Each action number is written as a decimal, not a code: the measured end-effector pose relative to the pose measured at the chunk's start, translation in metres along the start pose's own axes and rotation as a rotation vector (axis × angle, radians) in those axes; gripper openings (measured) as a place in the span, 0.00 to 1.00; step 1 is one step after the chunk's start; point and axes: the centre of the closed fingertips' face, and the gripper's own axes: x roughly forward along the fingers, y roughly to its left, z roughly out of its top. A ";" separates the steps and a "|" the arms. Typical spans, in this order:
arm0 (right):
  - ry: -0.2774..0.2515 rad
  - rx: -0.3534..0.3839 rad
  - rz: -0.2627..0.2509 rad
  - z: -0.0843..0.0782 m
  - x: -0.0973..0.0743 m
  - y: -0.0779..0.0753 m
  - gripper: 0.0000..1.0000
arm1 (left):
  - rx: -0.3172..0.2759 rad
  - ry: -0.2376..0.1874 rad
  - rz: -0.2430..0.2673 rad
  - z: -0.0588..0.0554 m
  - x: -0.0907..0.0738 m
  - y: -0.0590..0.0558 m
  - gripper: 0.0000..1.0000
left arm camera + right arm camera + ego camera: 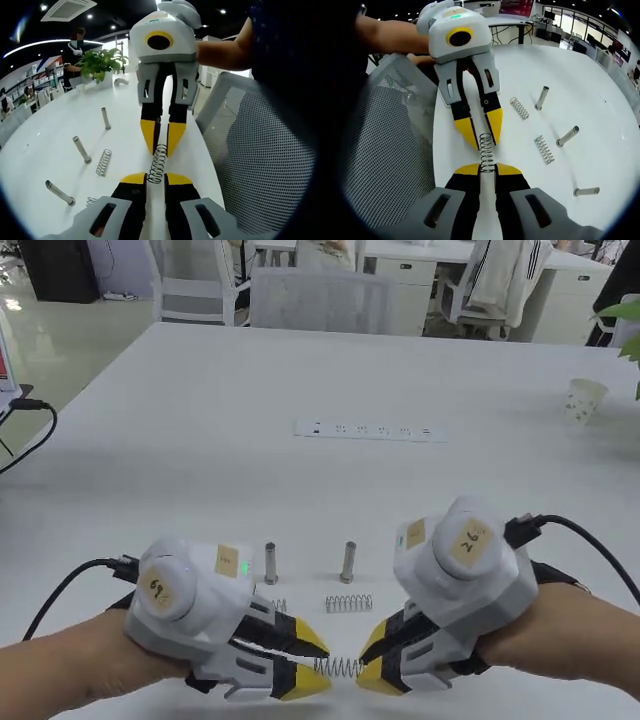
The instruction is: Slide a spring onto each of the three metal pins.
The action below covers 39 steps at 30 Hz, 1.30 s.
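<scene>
Pinching one spring [340, 668] by opposite ends with left gripper [322, 668] and right gripper [365, 665], jaws nearly closed; pins [348, 560] upright beyond, loose spring [349, 603] nearby.

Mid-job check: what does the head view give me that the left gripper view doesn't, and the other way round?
Head view adds: the power strip lying farther back on the table.
Left gripper view adds: a third metal pin, nearest the camera, and a mesh chair beside the table edge.
Both: the left gripper and right gripper face each other, jaws closed on opposite ends of one spring. Beyond them are two metal pins and a loose spring lying near them.
</scene>
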 end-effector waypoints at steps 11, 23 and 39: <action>-0.002 -0.005 0.004 0.001 -0.004 0.003 0.08 | 0.023 0.011 -0.003 0.000 0.001 -0.003 0.03; -0.057 -0.002 -0.006 0.015 -0.016 0.003 0.08 | 0.022 0.001 0.006 0.002 0.000 -0.002 0.02; -0.102 -0.047 -0.008 0.040 -0.020 0.007 0.08 | 0.025 -0.005 0.007 0.004 0.001 -0.002 0.02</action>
